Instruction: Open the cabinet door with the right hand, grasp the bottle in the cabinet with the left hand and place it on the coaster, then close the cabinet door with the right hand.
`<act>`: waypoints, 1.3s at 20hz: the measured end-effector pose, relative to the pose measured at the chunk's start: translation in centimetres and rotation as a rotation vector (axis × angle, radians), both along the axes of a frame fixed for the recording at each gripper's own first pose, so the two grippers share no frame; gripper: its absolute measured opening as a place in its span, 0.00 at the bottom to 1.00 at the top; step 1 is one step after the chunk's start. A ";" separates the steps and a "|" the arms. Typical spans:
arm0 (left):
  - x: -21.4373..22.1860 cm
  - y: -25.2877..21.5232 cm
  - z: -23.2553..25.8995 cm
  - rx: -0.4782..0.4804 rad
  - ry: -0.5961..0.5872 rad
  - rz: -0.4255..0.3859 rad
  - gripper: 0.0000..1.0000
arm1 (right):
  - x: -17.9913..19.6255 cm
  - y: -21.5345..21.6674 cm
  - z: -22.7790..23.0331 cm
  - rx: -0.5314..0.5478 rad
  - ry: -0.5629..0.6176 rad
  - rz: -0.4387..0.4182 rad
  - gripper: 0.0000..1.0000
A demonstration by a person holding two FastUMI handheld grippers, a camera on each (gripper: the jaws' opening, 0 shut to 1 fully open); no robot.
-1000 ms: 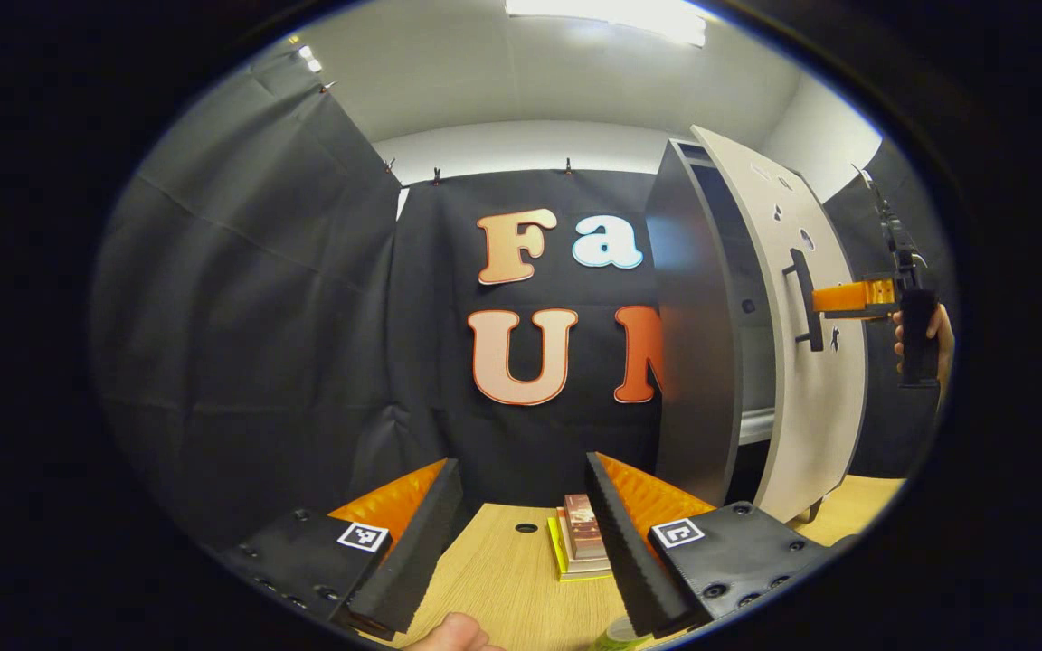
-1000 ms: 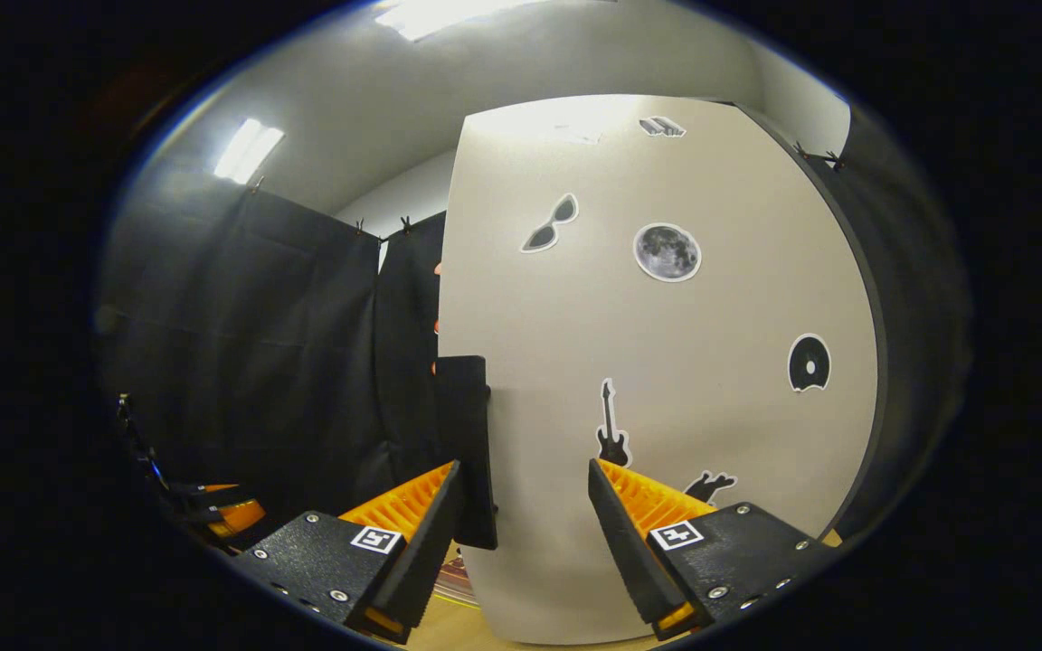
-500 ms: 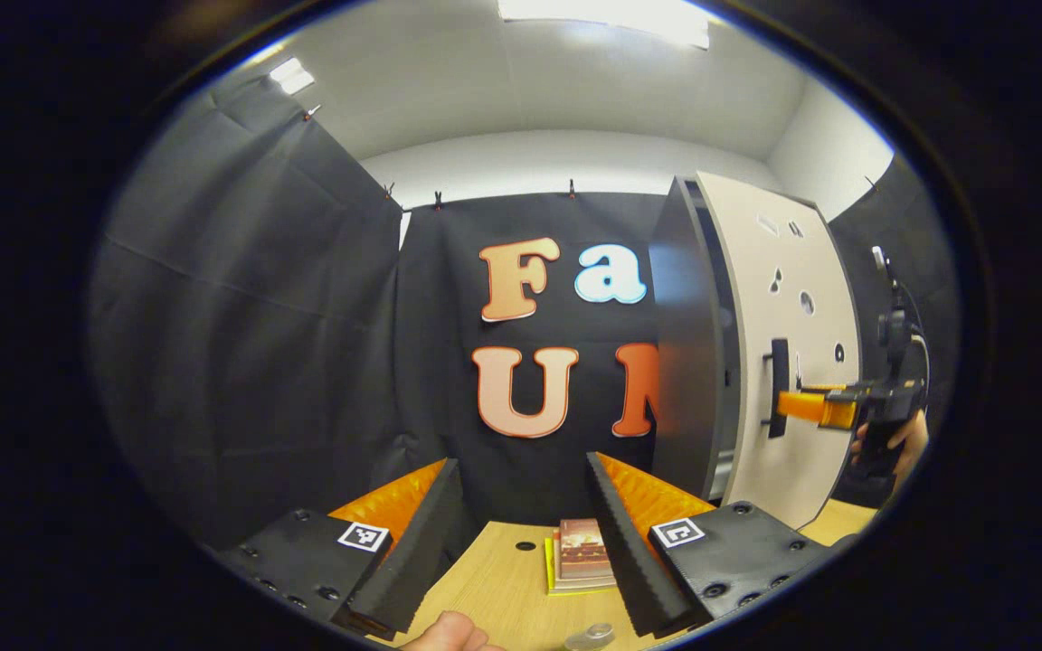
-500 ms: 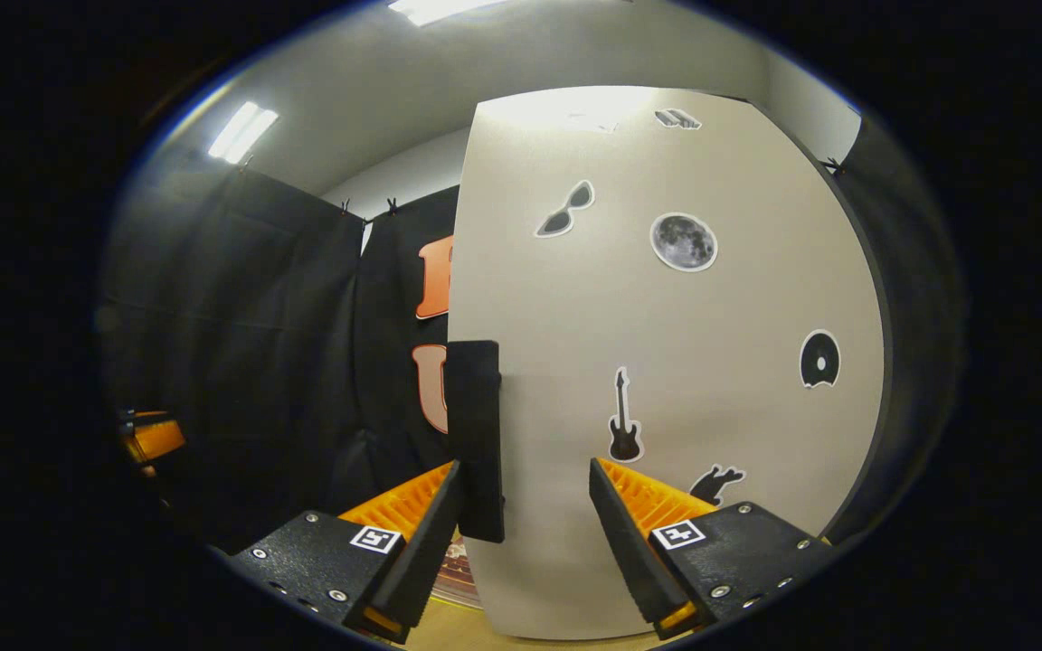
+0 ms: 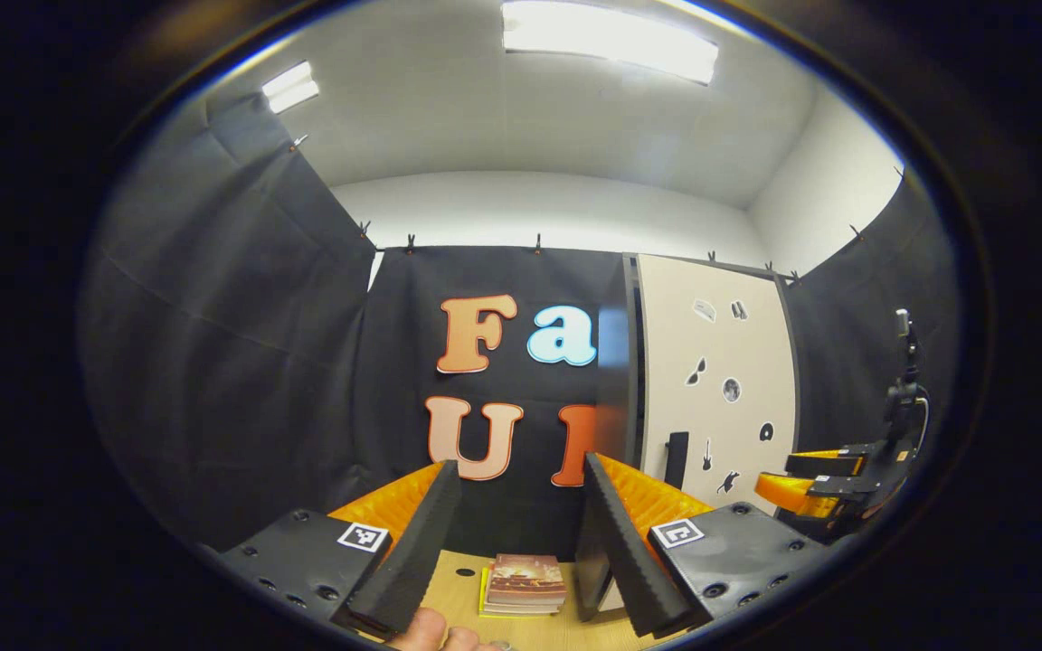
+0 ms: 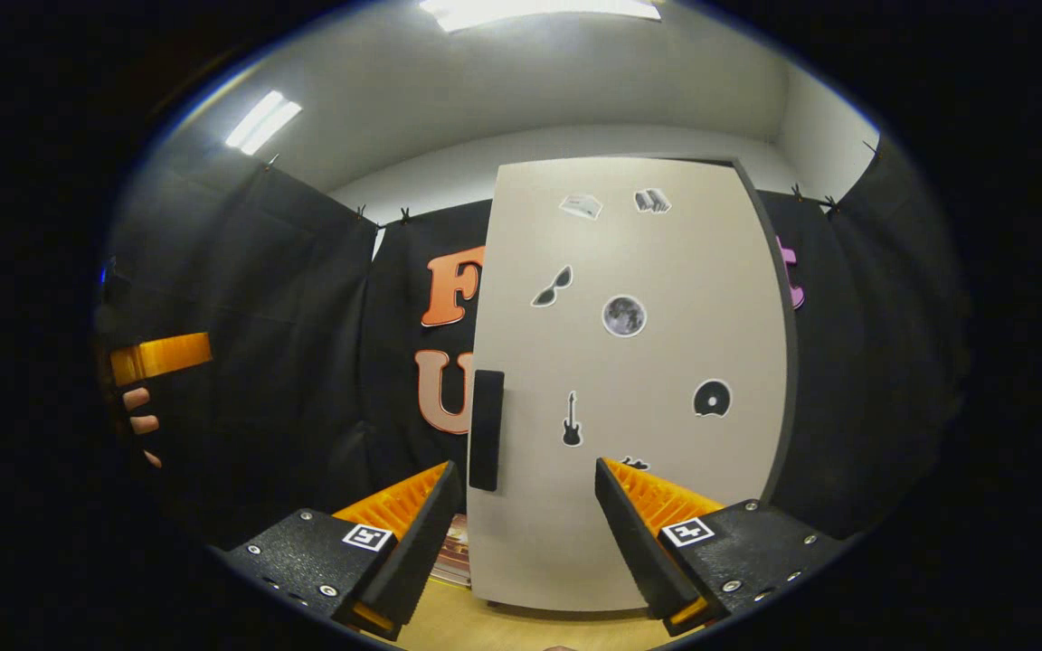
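Swung shut since 1 second ago, cabinet door faces both hand-held grippers, released, well apart.

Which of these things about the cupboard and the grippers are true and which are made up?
1. The cabinet door is wide open. False: it looks shut.
2. The right gripper is open and holds nothing. True.
3. Stickers are on the door, a moon and a guitar among them. True.
4. The left gripper grips a bottle. False: its fingers are apart, with nothing between them.
5. Books lie stacked on the table. True.
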State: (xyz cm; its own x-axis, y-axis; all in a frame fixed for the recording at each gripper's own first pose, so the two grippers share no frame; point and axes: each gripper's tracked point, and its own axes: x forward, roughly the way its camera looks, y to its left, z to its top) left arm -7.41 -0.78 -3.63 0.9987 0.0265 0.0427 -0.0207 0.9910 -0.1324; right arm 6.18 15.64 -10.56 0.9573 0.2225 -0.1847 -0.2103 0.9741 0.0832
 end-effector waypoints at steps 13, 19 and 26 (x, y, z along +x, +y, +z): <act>5.2 -7.4 -1.6 -0.026 0.095 -0.088 0.91 | -9.0 -9.8 7.8 -0.085 -0.100 -0.104 0.93; 5.1 -8.9 -0.9 -0.005 0.087 -0.077 0.93 | -9.6 -10.7 9.5 -0.090 -0.136 -0.099 0.93; 5.7 -10.3 -1.5 0.025 0.095 -0.061 0.90 | -9.6 -13.0 8.9 -0.044 -0.134 -0.108 0.93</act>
